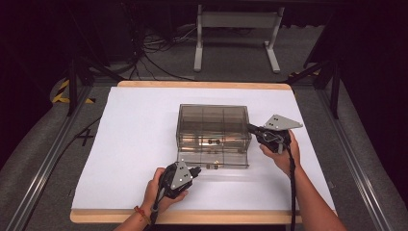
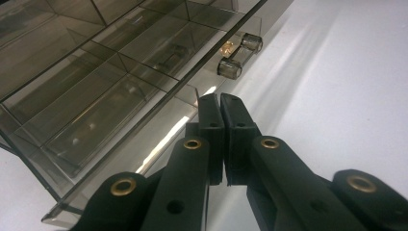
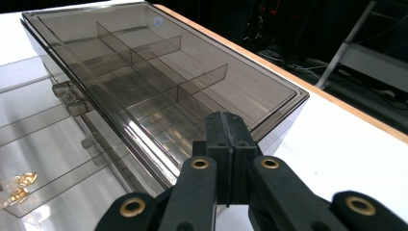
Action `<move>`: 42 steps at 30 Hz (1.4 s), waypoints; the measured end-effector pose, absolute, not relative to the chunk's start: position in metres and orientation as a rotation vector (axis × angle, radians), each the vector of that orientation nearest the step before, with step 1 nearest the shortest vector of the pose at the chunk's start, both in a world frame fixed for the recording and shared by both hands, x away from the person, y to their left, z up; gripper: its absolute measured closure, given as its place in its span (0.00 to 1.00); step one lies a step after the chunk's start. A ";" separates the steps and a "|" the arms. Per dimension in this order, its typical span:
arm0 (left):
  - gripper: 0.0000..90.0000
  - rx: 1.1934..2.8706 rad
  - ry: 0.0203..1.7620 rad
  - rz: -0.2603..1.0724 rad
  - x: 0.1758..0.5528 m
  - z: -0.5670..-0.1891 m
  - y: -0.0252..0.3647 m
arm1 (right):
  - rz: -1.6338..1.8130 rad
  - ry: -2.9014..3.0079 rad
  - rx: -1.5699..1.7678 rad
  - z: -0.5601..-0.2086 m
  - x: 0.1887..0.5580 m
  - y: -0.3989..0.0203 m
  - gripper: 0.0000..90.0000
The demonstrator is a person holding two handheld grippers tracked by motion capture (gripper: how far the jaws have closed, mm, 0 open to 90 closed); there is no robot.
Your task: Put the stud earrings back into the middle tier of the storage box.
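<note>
**Both grippers closed beside a smoked plastic drawer box**

The left gripper (image 1: 194,171) has its fingers (image 2: 211,126) pressed together with nothing between them, their tips just at the front wall of the pulled-out drawer (image 1: 213,159), near its left corner. The right gripper (image 1: 251,128) also has its fingers (image 3: 217,139) shut flat against each other, empty, at the right end of the organizer box (image 1: 213,126), close to its upper edge; whether they touch it cannot be told.

The box sits around the middle of the bench (image 1: 134,144), nearer the right edge than the left. It is one box of smoky, see-through hard plastic, rectangular, with thin partition walls dividing the inside into compartments. One drawer stands drawn out toward the near edge; it carries a small clear handle (image 2: 239,57) with rounded ends. In the right gripper view a small gold-coloured object (image 3: 18,186) lies in the drawer.

The bench top is smooth white with a pale wooden rim. Beyond its far edge stand the white metal legs of a frame (image 1: 235,38) and loose dark cables (image 1: 154,53) on grey floor.
</note>
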State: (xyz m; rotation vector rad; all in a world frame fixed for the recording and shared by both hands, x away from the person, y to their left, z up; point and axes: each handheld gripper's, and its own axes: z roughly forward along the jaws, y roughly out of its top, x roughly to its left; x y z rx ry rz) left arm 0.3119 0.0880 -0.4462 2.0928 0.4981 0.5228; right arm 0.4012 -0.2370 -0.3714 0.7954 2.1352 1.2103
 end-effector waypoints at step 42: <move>1.00 2.090 0.526 0.588 0.335 -0.446 0.060 | 1.227 2.107 0.810 -0.374 0.399 -0.237 1.00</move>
